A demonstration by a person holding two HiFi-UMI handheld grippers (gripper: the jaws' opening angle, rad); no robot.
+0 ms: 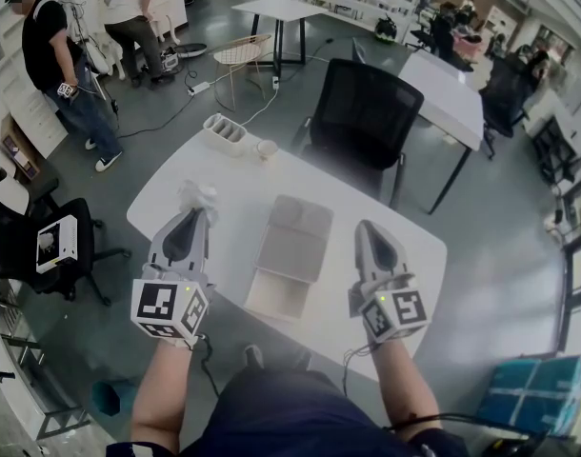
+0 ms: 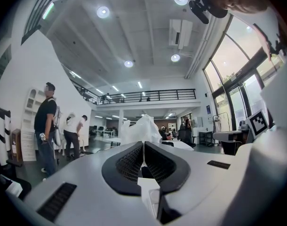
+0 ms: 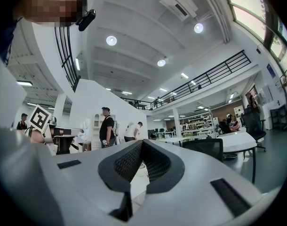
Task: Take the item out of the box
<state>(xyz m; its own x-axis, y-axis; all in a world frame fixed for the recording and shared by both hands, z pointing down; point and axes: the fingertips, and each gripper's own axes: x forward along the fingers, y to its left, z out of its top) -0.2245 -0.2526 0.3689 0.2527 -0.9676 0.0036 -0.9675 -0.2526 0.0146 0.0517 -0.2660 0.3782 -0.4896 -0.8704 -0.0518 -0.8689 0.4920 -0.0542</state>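
A flat beige box point(image 1: 290, 250) lies open in the middle of the white table point(image 1: 405, 255), its lid folded away from me. My left gripper point(image 1: 197, 209) rests left of the box and is shut on a crumpled white bag point(image 1: 198, 196). In the left gripper view that bag point(image 2: 144, 127) sticks up just beyond the closed tips of the left gripper point(image 2: 143, 144). My right gripper point(image 1: 365, 225) rests on the table right of the box. Its jaws meet in the right gripper view point(image 3: 141, 142) with nothing between them.
A white divided tray point(image 1: 226, 131) and a small white round object point(image 1: 267, 148) sit at the table's far left corner. A black mesh chair point(image 1: 362, 122) stands behind the table, another chair point(image 1: 57, 241) to the left. Two people point(image 1: 52, 55) stand far left.
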